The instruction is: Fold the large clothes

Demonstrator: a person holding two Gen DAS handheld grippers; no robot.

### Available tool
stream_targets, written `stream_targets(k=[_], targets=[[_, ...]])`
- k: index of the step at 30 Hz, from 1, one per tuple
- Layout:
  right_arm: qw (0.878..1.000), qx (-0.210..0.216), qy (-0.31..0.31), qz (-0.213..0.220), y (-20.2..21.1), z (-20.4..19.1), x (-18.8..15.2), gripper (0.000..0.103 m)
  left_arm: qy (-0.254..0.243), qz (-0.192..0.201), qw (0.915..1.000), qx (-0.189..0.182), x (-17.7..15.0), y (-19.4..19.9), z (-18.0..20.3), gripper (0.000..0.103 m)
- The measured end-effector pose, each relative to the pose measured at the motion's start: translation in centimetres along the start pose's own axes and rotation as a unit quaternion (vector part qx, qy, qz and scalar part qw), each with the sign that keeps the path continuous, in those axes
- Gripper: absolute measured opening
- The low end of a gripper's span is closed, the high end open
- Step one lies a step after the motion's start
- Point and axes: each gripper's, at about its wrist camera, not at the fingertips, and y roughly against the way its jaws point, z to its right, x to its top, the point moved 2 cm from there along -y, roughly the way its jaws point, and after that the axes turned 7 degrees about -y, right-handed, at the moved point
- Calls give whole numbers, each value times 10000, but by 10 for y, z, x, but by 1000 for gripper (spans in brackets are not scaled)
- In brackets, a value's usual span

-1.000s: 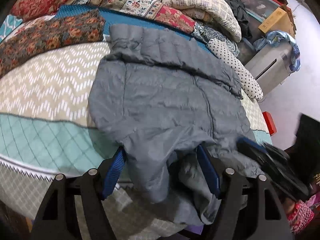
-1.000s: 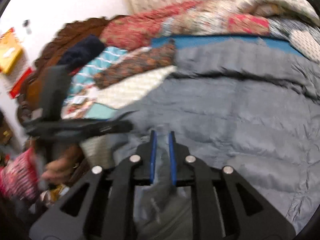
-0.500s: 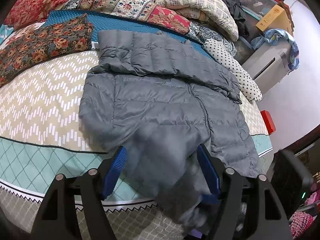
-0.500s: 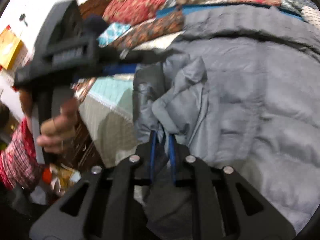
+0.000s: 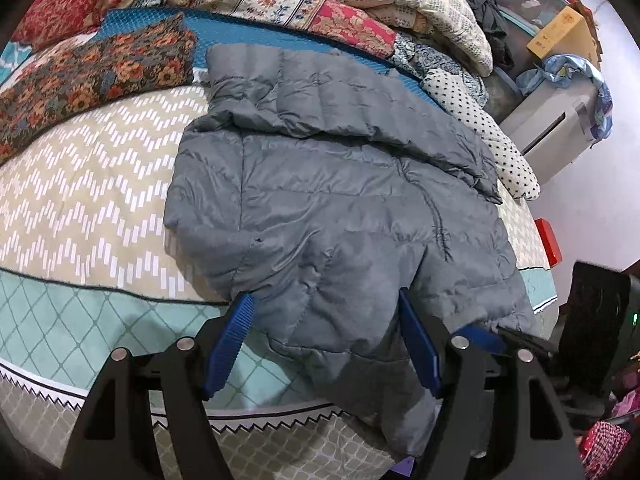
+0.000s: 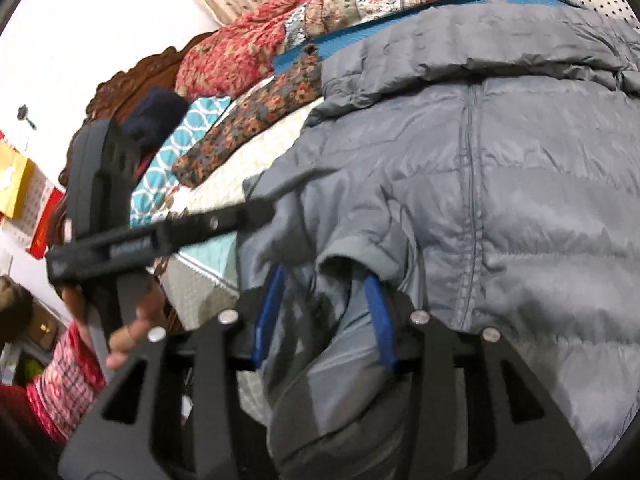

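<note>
Roughly early-to-mid, I'd say. Jacket (image 5: 340,208) lies spread front-up on the bed (image 5: 80,208), collar at the far end by the pillows (image 5: 400,4), hem hanging over the near edge. A sleeve (image 5: 340,320) is laid across the near left of the body, so I judge one sleeve fold is about in place. I see no fold of the body lengthwise or crosswise, so that all looks left to do, and I can't tell how the other sleeve lies.

My left gripper (image 5: 324,340) is spread wide, blue pads (image 5: 228,340) either side of the sleeve fabric at the near edge. Cloth sits between the pads, but nothing is pinched; whether a pad brushes it I can't tell.

My right gripper (image 6: 324,312) is also parted, less wide, with the sleeve cuff (image 6: 352,256) and bunched cloth between its pads (image 6: 380,316). Fabric looks loose there, draped not clamped, though the frame is blurred. In the right wrist view the left gripper's body (image 6: 160,236) crosses just left of that cuff, so both tools crowd one spot.

Likely both are letting the sleeve settle.
</note>
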Motion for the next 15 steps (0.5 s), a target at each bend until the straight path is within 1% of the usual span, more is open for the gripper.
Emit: stream_targets(k=[1,2,3,4,5,7,9,10,11,12,14,15], targets=[[10000,-70,-19,0,-4,1,3,40,11,-22,10000,4,-2,-1,0,0],[9999,-126,-43,-29,-7,2,5,37,3,-35,10000,9,-3,-2,0,0],[9998,-194,-74,-65,-11,3,7,16,-6,-42,10000,20,-4,-2,0,0],[9996,-235,-87,-92,-12,4,8,5,-16,-48,10000,33,-5,-2,1,0],[9996,-215,-117,-106,-11,4,10,2,-13,-46,10000,38,-5,-2,1,0],[9997,111,-216,-64,2,4,11,2,11,-13,10000,17,-6,3,0,0],[9964,742,-392,-76,20,-4,12,2,15,102,9999,-30,-7,14,1,0],[9898,1322,-515,-107,34,-10,13,2,11,156,9999,-46,-8,20,2,0],[9838,1700,-551,-145,42,-15,13,2,11,242,9997,-87,-11,30,1,0],[9736,2214,-504,-218,55,-24,12,2,20,311,9994,-139,-13,38,1,0],[9591,2801,-153,-386,73,-44,5,2,39,503,9983,-298,-21,61,1,0],[9517,3026,63,-513,79,-55,-1,2,47,589,9978,-303,-26,72,1,0]])
